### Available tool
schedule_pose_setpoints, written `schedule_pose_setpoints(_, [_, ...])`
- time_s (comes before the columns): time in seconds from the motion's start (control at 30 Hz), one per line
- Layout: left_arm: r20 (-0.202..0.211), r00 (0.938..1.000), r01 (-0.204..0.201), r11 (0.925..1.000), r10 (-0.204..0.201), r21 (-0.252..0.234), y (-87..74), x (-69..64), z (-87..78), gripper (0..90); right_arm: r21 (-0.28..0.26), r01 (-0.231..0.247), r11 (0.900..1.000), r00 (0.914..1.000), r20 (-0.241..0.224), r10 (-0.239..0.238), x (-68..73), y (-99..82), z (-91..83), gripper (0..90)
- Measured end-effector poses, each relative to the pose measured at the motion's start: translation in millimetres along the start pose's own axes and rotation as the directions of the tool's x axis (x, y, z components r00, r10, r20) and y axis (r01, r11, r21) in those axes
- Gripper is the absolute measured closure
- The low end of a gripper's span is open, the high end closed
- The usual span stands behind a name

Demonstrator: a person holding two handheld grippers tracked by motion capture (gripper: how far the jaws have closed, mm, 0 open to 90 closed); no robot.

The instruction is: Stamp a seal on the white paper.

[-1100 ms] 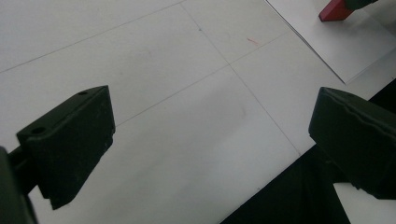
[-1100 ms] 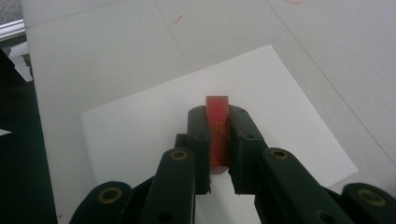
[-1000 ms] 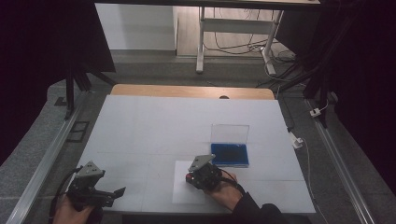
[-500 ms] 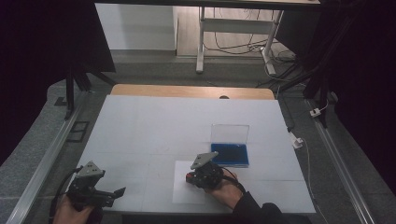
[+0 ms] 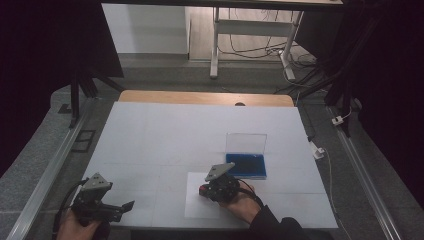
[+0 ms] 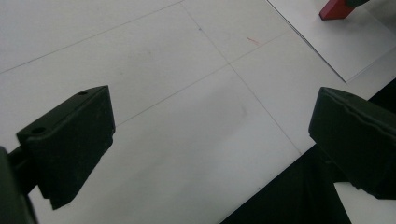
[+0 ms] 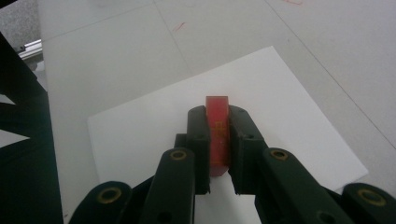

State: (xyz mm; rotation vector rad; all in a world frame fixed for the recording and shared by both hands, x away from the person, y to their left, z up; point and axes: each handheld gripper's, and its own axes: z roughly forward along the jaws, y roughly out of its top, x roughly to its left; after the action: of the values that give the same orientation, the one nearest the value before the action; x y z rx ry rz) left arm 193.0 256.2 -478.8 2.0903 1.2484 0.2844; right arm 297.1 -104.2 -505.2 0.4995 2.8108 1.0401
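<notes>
A small red block (image 7: 218, 140) is clamped upright between the black jaws of my right gripper (image 7: 218, 112), which is shut on it just above a white sheet of paper (image 7: 140, 135). In the high view the right gripper (image 5: 206, 191) is over the same sheet (image 5: 200, 209) near the table's front, with the red block (image 5: 203, 190) at its tip. My left gripper (image 5: 127, 205) hovers at the front left corner, jaws wide open (image 6: 210, 140) with nothing between them. The red block (image 6: 337, 9) and the paper (image 6: 345, 46) lie far off in the left gripper view.
A blue pad in a case with a raised clear lid (image 5: 246, 164) stands just behind and right of the paper. The white table top (image 5: 165, 135) has a wooden strip along its far edge. Metal rails run along both sides.
</notes>
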Motion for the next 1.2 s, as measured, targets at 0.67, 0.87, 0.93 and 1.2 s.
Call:
schedule_pose_setpoints(0.67, [0.002, 1.0000, 0.003, 1.0000, -0.003, -0.001, 0.0, 0.2, 0.0, 1.0, -0.059, -0.032, 0.9977, 0.9992, -0.027, 0.030, -2.6, 3.2, -12.5, 77.7])
schedule_pose_setpoints(0.87, [0.005, 1.0000, 0.005, 1.0000, -0.005, -0.002, 0.0, 0.4, -0.1, 1.0, -0.069, -0.033, 0.9971, 0.9989, -0.037, 0.030, -2.9, 5.0, -18.2, 79.6])
schedule_pose_setpoints(0.93, [0.006, 1.0000, 0.005, 1.0000, -0.005, -0.003, -0.1, 0.5, -0.2, 1.0, -0.074, -0.033, 0.9967, 0.9988, -0.039, 0.030, -2.9, 5.5, -20.3, 81.3])
schedule_pose_setpoints(1.2, [0.007, 1.0000, 0.005, 1.0000, -0.005, -0.004, -0.1, 0.7, -0.3, 1.0, -0.103, -0.053, 0.9932, 0.9982, -0.035, 0.049, -7.3, 5.5, -30.6, 89.4])
